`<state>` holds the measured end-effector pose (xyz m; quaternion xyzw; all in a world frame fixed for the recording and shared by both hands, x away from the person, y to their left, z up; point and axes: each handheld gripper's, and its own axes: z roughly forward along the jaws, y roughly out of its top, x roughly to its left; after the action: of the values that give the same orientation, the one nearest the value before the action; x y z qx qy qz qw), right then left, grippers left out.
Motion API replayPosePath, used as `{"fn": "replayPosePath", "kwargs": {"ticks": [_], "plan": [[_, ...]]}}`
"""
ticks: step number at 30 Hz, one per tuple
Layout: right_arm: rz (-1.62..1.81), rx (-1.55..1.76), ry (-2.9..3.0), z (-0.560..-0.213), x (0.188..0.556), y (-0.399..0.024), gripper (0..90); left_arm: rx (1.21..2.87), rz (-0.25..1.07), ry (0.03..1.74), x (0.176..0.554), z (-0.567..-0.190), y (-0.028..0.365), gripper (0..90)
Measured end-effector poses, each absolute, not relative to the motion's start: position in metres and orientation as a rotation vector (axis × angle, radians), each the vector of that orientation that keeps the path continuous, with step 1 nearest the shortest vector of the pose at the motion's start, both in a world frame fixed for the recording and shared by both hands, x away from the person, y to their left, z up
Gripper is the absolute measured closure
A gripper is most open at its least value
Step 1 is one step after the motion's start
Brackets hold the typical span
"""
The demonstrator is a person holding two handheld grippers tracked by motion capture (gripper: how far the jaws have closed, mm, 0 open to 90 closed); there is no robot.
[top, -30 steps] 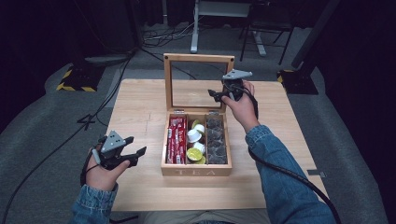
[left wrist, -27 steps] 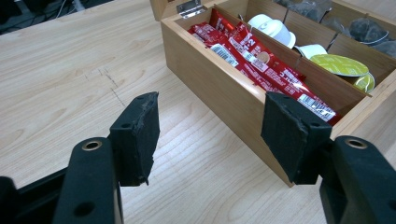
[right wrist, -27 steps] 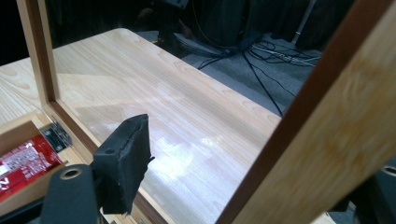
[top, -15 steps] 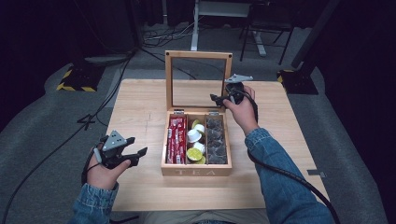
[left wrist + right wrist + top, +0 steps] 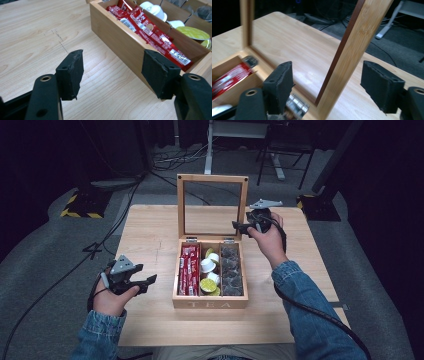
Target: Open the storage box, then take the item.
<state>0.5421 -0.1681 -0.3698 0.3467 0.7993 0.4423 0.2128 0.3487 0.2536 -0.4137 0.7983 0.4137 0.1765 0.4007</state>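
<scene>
A wooden tea box (image 5: 210,304) stands mid-table, its glass-paned lid (image 5: 212,178) upright. It holds red packets (image 5: 188,270), white and yellow capsules (image 5: 207,267) and dark bags (image 5: 231,270). My right gripper (image 5: 238,226) is at the lid's right edge. In the right gripper view its jaws (image 5: 329,80) stand open either side of the lid's post (image 5: 347,55) and have just closed slightly; the pads are clear of the wood. My left gripper (image 5: 147,284) is over the table left of the box. It (image 5: 112,67) is open with nothing between its jaws, which have just widened a little, beside the box wall (image 5: 117,42).
The light wooden table (image 5: 150,230) has bare wood left of and behind the box. Cables trail from both grippers. Beyond the far edge are a dark floor, desk legs (image 5: 210,150) and floor cables (image 5: 165,160).
My right gripper has shifted slightly to the right at the lid's right edge. The left hand and the box have stayed put.
</scene>
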Motion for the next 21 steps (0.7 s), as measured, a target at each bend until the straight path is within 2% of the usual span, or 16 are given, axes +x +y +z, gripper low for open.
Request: {"fn": "replayPosePath", "kwargs": {"ticks": [10,21], "plan": [[1.293,0.897,2.267,-0.351,0.508,-0.186,24.8,2.109,0.434,1.024,0.364,-0.411,0.245,32.8],[1.293,0.887,2.362,-0.365,0.472,-0.193,27.3,2.155,0.396,1.011,0.374,-0.418,0.238,31.1]]}}
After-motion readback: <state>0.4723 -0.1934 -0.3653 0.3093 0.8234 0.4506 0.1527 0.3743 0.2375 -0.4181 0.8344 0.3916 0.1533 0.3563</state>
